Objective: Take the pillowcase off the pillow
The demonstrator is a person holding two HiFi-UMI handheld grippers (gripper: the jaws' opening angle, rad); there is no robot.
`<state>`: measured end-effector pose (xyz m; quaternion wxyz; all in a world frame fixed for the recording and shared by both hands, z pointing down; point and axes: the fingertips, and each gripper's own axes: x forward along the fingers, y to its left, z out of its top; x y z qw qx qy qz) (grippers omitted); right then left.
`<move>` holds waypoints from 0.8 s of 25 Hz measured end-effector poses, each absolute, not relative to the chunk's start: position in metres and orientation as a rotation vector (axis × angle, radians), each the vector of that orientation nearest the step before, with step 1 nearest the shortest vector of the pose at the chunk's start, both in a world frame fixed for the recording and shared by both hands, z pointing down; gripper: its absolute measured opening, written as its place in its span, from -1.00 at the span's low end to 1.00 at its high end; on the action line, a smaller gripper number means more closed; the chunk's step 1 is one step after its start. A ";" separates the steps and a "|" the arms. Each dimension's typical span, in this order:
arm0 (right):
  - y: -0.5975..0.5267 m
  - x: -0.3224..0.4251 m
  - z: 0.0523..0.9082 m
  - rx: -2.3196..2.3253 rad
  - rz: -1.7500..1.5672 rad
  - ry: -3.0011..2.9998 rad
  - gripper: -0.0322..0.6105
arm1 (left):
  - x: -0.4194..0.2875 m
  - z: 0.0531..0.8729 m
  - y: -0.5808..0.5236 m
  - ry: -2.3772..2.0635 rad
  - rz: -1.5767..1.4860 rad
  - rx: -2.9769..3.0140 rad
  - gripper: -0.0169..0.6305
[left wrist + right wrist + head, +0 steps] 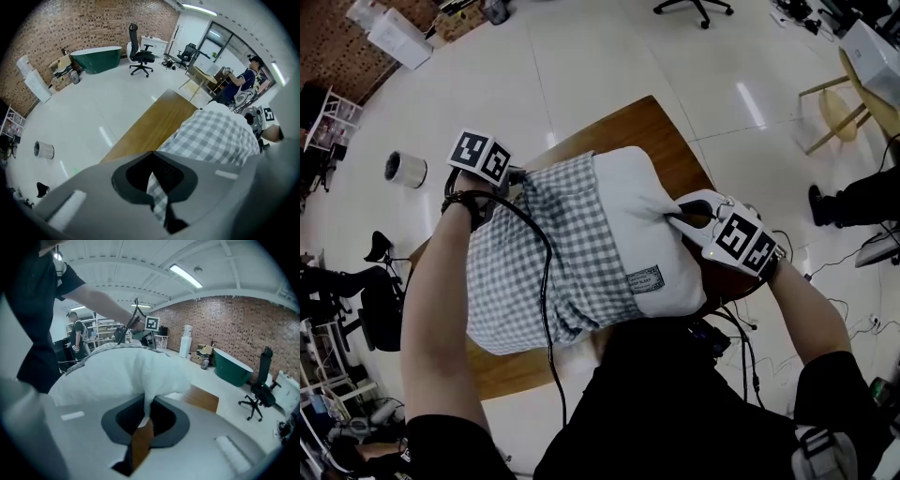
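Two grippers, both clamped on cloth.

Left: in the head view the left gripper (pixel 157 199) sits at the far-left corner of the pillowcase (pixel 534 272), marker cube up. In the left gripper view its jaws are clenched on a narrow fold of the grey-and-white check. The strip runs down the slot between them, and the rest of the case spreads up and to the right past the jaw tips, over the wooden table (pixel 628 127). A black cable (pixel 546 281) runs from that gripper across the check fabric toward the person.

Middle: the case covers the left part of the pillow (pixel 652 220), and its open edge crosses near the middle. The right part is bare white, with a small sewn label (pixel 645 279) just beside the case's edge on the near side. The bundle is over the table's near half and overhangs toward the person's torso. I can't tell whether it rests on the wood or hangs between the grippers.

Right: the right gripper (pixel 140 427) is at the pillow's right side, jaws pinched on a tuck of white pillow fabric – not the check. In the right gripper view the tuck drops into the slot from above, with the pillow bulging up and left of the jaws. Table wood shows through the gap below the pinch. The grippers are well apart, with the pillow between them.
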<state>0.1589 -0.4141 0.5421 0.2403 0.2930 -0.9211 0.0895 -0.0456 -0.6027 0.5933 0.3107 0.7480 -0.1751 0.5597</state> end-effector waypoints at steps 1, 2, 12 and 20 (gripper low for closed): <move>-0.412 0.160 0.540 0.821 0.243 -2.512 -0.84 | -0.055 0.591 -0.601 -0.478 1.473 1.970 -0.94; -0.410 0.163 0.540 0.840 0.244 -2.501 -0.84 | -0.063 0.590 -0.599 -0.493 1.470 1.965 -0.94; -0.412 0.194 0.563 0.964 0.353 -2.371 -0.84 | -0.111 0.586 -0.584 -0.594 1.423 1.934 -0.94; -0.403 0.193 0.604 0.934 0.389 -2.285 -0.68 | -0.080 0.581 -0.560 -0.563 1.317 2.103 -0.90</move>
